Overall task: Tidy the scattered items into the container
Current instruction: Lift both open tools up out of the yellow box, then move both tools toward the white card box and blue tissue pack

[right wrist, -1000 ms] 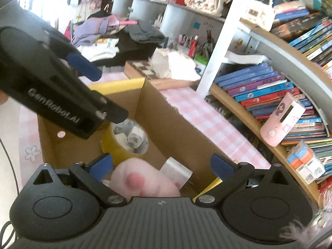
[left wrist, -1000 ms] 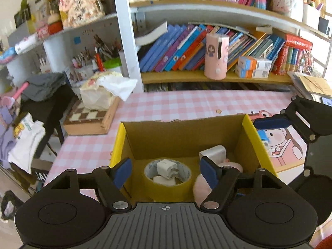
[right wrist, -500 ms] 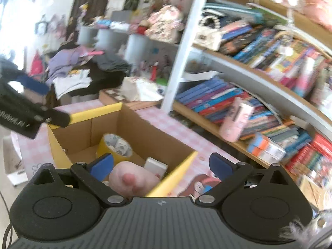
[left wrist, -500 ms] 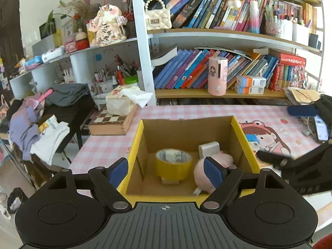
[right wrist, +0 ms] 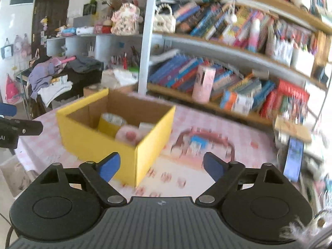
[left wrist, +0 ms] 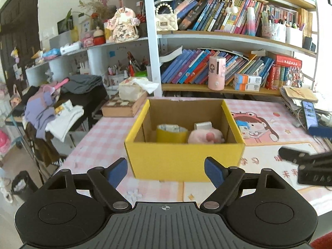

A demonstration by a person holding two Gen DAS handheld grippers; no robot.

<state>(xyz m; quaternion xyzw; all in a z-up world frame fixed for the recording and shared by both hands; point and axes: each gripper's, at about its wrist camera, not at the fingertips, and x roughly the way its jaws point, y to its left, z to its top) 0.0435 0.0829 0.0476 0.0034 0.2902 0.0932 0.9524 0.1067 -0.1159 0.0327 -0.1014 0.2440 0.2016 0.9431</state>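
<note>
One yellow box (left wrist: 184, 159) stands mid-frame on the table (left wrist: 99, 143). Inside it are three things: one tape roll (left wrist: 171, 134) at the left, one pink plush (left wrist: 205, 137) at the right, and one white block (left wrist: 202, 125) behind the plush. One more white piece (left wrist: 171, 127) sits in the roll's hole. Two tongs are in view: the left tongs (left wrist: 166, 172) at bottom centre and the right tongs (right wrist: 161, 167), each with two blue pads. On the lower shelf stand one pink canister (left wrist: 216, 73) and two orange-and-white cartons (left wrist: 247, 82), stacked. One chess board (left wrist: 124, 105) lies at the box's upper left.
</note>
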